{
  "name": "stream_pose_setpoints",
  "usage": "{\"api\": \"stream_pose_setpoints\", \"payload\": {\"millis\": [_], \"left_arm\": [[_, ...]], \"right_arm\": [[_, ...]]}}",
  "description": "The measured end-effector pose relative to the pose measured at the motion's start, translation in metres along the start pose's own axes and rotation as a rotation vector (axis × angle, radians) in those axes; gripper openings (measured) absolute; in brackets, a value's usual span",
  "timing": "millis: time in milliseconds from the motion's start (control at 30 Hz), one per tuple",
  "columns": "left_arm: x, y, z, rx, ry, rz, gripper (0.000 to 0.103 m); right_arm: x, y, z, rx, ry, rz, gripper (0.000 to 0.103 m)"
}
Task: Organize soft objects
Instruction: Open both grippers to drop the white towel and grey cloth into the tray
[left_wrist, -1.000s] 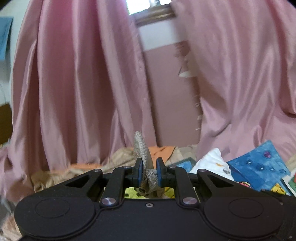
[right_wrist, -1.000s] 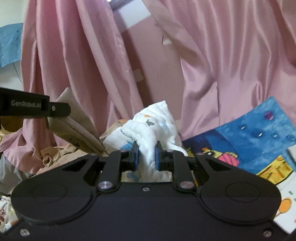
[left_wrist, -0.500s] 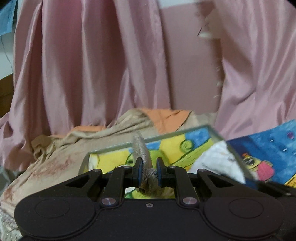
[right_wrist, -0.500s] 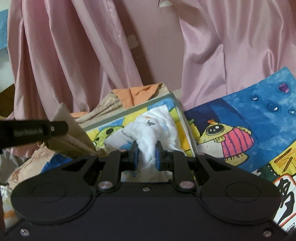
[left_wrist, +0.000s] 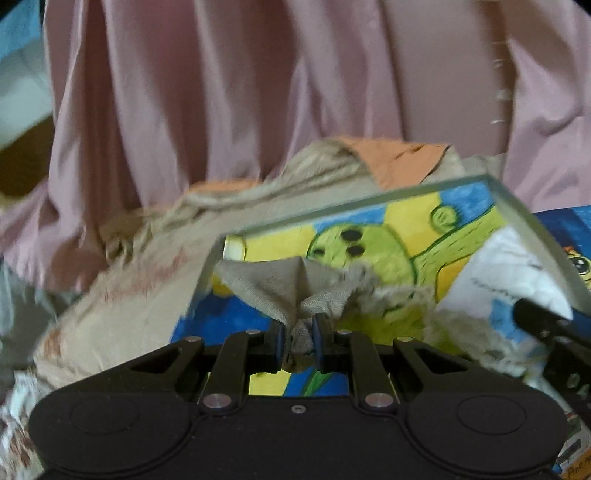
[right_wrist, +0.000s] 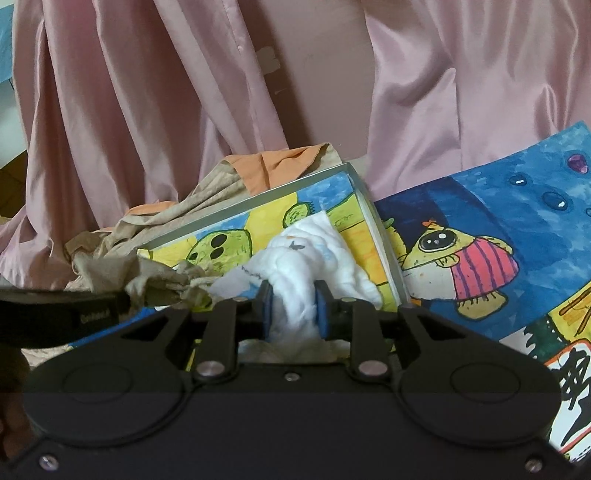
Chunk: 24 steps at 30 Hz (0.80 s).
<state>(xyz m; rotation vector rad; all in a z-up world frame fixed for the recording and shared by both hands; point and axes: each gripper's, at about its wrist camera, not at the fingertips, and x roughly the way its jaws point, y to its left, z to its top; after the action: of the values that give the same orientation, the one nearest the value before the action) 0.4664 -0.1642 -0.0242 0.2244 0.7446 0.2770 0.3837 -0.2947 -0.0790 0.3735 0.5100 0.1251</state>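
Inside the box: both cloths sit over the painted bottom of the shallow box (right_wrist: 364, 201), white one right, beige one left
Left gripper (left_wrist: 298, 341): jaws pinched tight on a bunched bit of the beige cloth (left_wrist: 284, 284); rest of it fans out ahead over the yellow and blue artwork
Right gripper (right_wrist: 294, 308): jaws opening; white cloth (right_wrist: 314, 251) sits between them, pads look to be touching its sides
Behind the box: crumpled tan and orange fabric (right_wrist: 258, 173); pink curtain (right_wrist: 129, 92) hangs at the back
Right of the box: blue painting (right_wrist: 498, 206) lying just beside it

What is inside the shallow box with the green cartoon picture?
Inside the box lie a white cloth and a beige cloth, each between a gripper's fingers. Its floor shows a green cartoon print; the cloths hide part of it.
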Motion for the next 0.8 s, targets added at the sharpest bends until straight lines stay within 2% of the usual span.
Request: {"api": "stream_pose_setpoints", "payload": {"millis": [200,267,333,400,467,600,800], "left_arm": [[0.016,0.022,-0.012,-0.165,0.132,-0.102,0.022],[0.017,0.024,-0.016,-0.202,0.152,-0.126,0.026],[0.013,0.027,-0.02,-0.233,0.158,-0.147,0.031],[0.007,0.029,-0.022,-0.252,0.151,-0.164,0.038],[0.0,0.032,-0.024,-0.266,0.139,-0.162,0.05],[-0.016,0.038,-0.022,-0.283,0.104,-0.169,0.059],[-0.058,0.049,-0.016,-0.276,-0.027,-0.198,0.077]], "right_arm": [[-0.002,0.002,0.002,-0.01,-0.003,0.001,0.025],[-0.002,0.003,0.002,-0.019,-0.002,0.0,0.032],[-0.003,0.002,0.003,-0.022,-0.003,-0.005,0.05],[-0.008,0.0,0.004,-0.01,-0.003,0.001,0.052],[-0.014,-0.003,0.005,0.002,-0.008,0.002,0.058],[-0.036,-0.011,0.013,0.025,-0.047,0.005,0.075],[-0.071,-0.017,0.025,0.036,-0.111,0.011,0.096]]}}
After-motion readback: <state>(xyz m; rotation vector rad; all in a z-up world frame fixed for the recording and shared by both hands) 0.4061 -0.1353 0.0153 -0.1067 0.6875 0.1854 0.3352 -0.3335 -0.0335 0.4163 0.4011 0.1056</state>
